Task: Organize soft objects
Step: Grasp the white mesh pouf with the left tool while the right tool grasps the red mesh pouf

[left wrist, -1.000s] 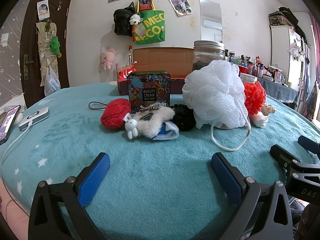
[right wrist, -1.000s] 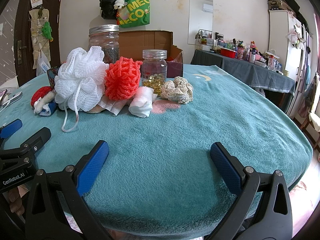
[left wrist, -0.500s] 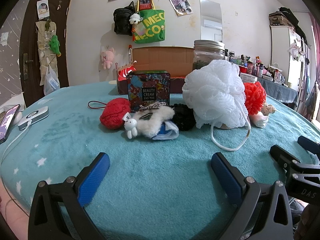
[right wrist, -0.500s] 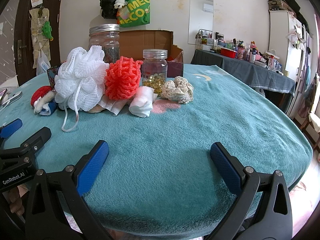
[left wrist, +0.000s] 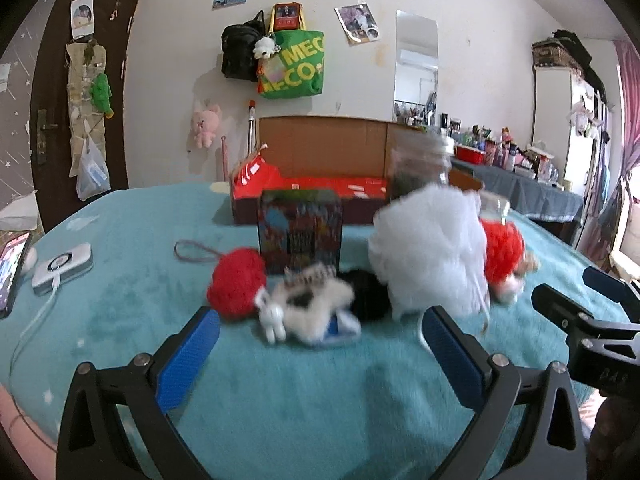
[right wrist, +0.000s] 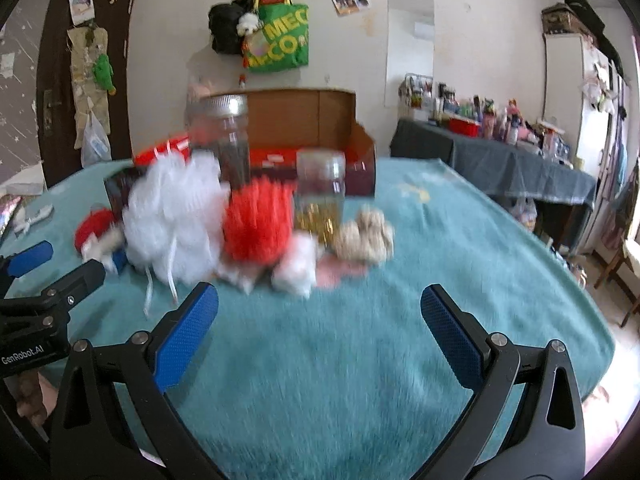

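A row of soft things lies on the teal blanket [left wrist: 300, 400]: a red knitted ball [left wrist: 236, 284], a white fluffy toy [left wrist: 308, 312], a black scrunchie [left wrist: 370, 294], a big white mesh pouf [left wrist: 430, 252], an orange-red mesh pouf [right wrist: 258, 224], a white cloth wad [right wrist: 296, 268] and a beige crocheted piece [right wrist: 364, 234]. My left gripper [left wrist: 320, 356] is open, just short of the fluffy toy. My right gripper [right wrist: 318, 332] is open too, in front of the cloth wad. Both hold nothing. Both views are motion-blurred.
Behind the pile stand a patterned tin [left wrist: 300, 236], a tall jar [right wrist: 220, 140], a smaller jar [right wrist: 320, 196] and an open cardboard box [left wrist: 320, 172]. A phone [left wrist: 14, 272] and charger [left wrist: 62, 268] lie at the left. The blanket's edge drops off at the right [right wrist: 580, 320].
Both grippers have risen and moved forward toward the pile, which now appears lower and closer in each view. Both stay open. The objects themselves have not moved.
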